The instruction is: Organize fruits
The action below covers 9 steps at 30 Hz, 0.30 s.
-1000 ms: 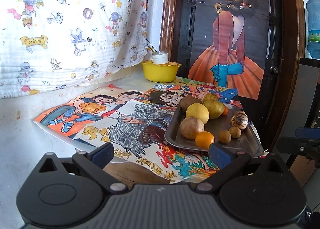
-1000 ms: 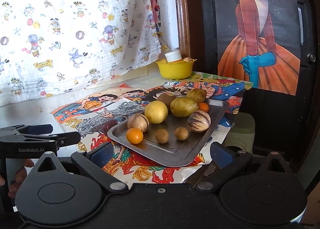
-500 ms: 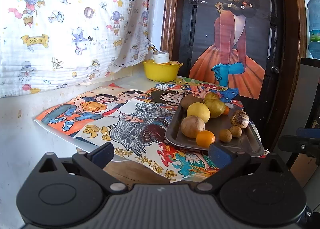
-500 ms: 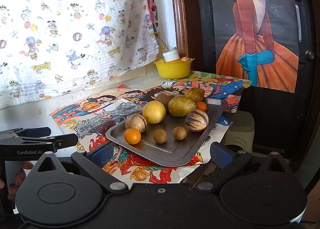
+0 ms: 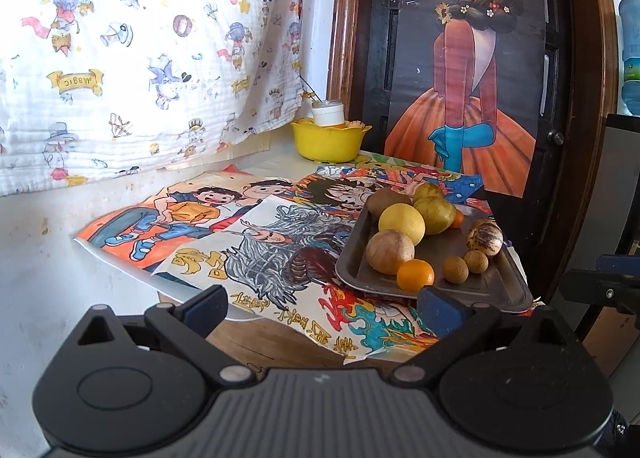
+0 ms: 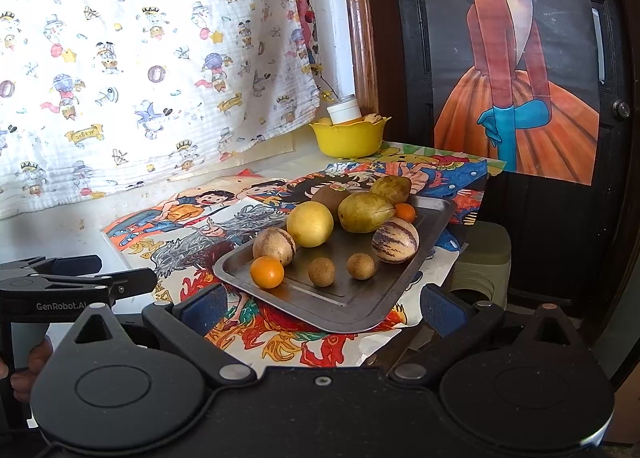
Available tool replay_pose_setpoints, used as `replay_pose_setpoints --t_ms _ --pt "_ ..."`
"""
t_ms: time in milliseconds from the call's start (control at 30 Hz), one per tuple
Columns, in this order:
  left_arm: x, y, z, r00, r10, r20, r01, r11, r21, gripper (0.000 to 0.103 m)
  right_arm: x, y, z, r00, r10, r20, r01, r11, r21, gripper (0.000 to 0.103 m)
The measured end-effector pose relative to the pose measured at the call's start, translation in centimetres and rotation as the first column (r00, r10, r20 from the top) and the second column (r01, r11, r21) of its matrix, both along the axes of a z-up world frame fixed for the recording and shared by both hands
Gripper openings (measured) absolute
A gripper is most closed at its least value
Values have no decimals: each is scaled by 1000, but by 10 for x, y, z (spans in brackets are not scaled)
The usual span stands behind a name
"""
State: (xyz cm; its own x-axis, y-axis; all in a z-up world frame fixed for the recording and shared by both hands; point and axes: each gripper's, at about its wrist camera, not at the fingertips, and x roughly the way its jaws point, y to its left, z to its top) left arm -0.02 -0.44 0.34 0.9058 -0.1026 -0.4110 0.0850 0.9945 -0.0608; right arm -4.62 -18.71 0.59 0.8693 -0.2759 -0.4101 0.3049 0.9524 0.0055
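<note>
A grey metal tray [image 5: 496,286] [image 6: 360,306] lies on a table covered with cartoon posters. On it sit several fruits: a yellow lemon [image 6: 310,224], a small orange [image 6: 267,271], a striped melon-like fruit [image 6: 395,239], green-brown pears [image 6: 364,212] and two small brown round fruits [image 6: 321,271]. A yellow bowl [image 5: 330,140] [image 6: 348,136] stands at the back by the wall. My left gripper [image 5: 322,308] is open and empty, short of the table's front edge. My right gripper [image 6: 320,308] is open and empty, just in front of the tray.
A white jar [image 6: 344,112] and some fruit sit in the yellow bowl. A patterned cloth [image 5: 140,50] hangs on the wall at left. A dark door with a painted girl poster [image 6: 516,58] stands behind the table. The left gripper shows at the left edge of the right wrist view [image 6: 76,282].
Both grippers have moved slightly closer to the table; the tray and fruits look a little larger. Nothing was gripped or shifted.
</note>
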Motion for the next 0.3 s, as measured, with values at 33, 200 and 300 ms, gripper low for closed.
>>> replay_pose_setpoints --t_ms 33,200,300 --pt "1 0 0 1000 2 -3 -2 1000 -1 103 0 0 0 1000 0 0 0 1000 0 102" --pt "3 1 -3 1000 0 -16 0 1000 -11 103 1 0 -1 1000 5 -5 -5 1000 3 102" --pt "5 1 -5 1000 4 -23 -4 1000 -13 103 4 1 -1 1000 13 -14 -13 1000 7 102"
